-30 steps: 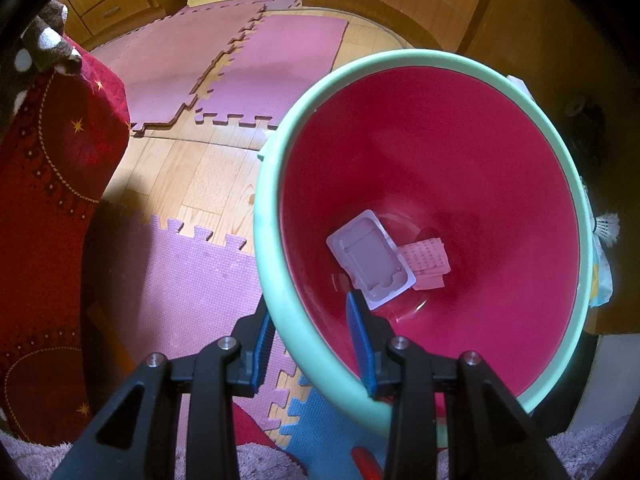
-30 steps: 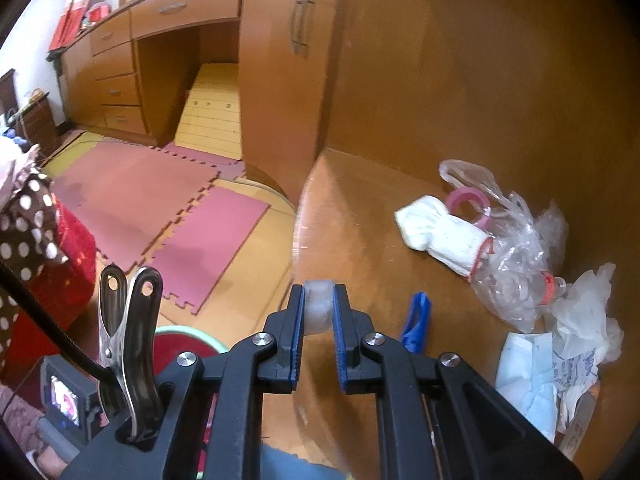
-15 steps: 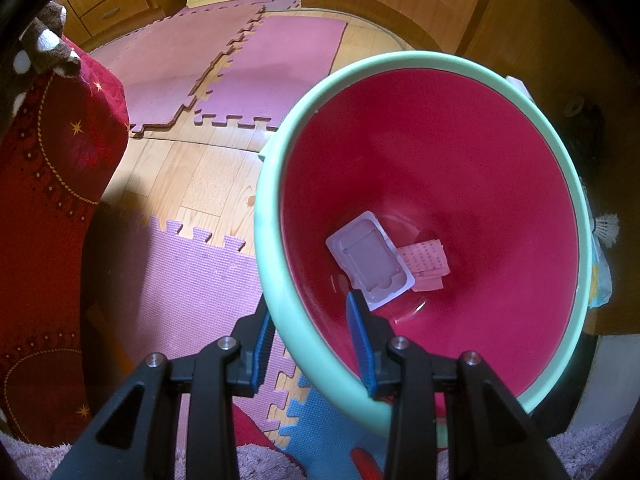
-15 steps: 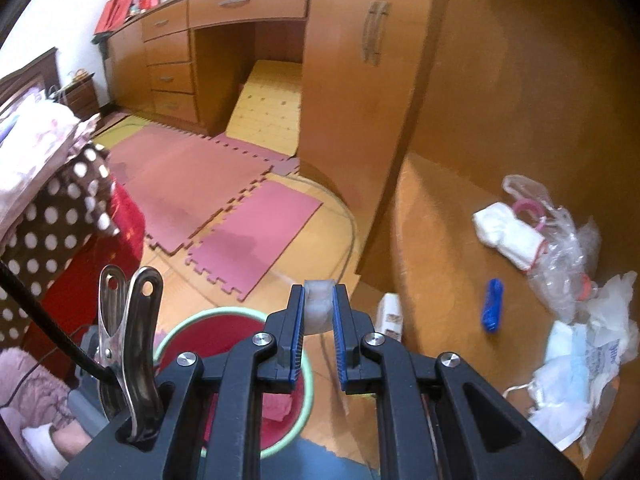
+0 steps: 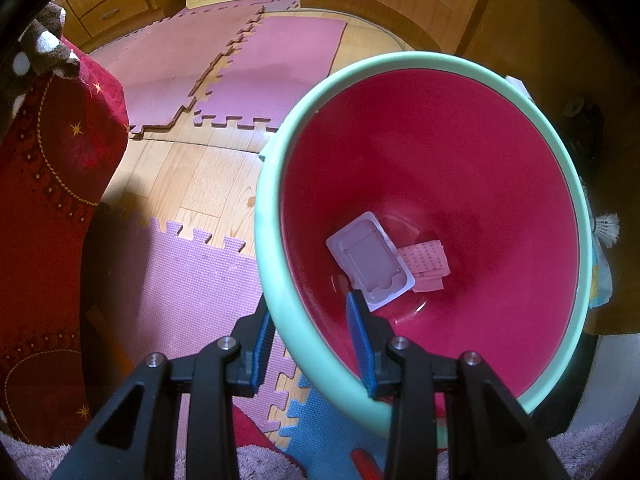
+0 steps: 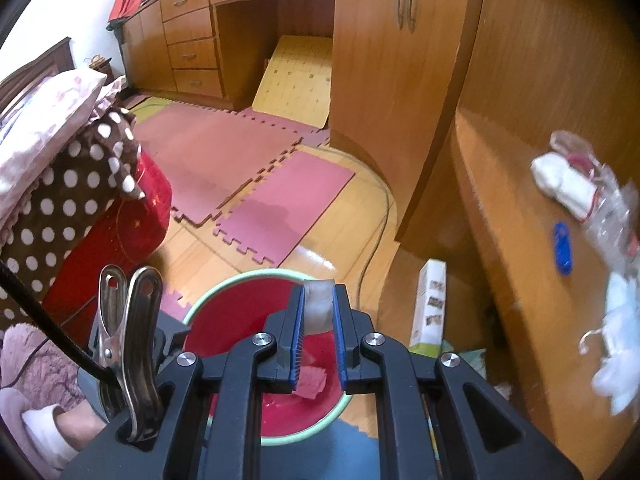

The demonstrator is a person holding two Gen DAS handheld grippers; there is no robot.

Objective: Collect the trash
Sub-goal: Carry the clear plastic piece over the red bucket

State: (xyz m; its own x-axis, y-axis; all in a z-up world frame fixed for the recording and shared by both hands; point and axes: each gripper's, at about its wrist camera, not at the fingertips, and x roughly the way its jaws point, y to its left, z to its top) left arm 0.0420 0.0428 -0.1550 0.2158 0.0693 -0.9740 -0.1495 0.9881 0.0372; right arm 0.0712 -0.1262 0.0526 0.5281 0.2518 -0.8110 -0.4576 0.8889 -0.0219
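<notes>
Right gripper [image 6: 318,312] fingers clamped on a pale scrap [image 6: 319,305], carried above the bin [image 6: 200,308], whose red mouth lies directly beyond and below the fingertips. Left gripper [image 5: 310,346] fingers clamped astride the bin's near rim [image 5: 280,292].

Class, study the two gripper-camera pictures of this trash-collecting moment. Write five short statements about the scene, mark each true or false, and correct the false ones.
1. The left gripper clamps the bin by its rim. True.
2. The bin is empty. False: a plastic tray and a pink paper lie at the bottom.
3. The right gripper holds a small pale scrap. True.
4. The blue clip lies on the floor. False: it lies on the wooden desk.
5. The bin's rim is red. False: the rim is mint green, the inside red.
</notes>
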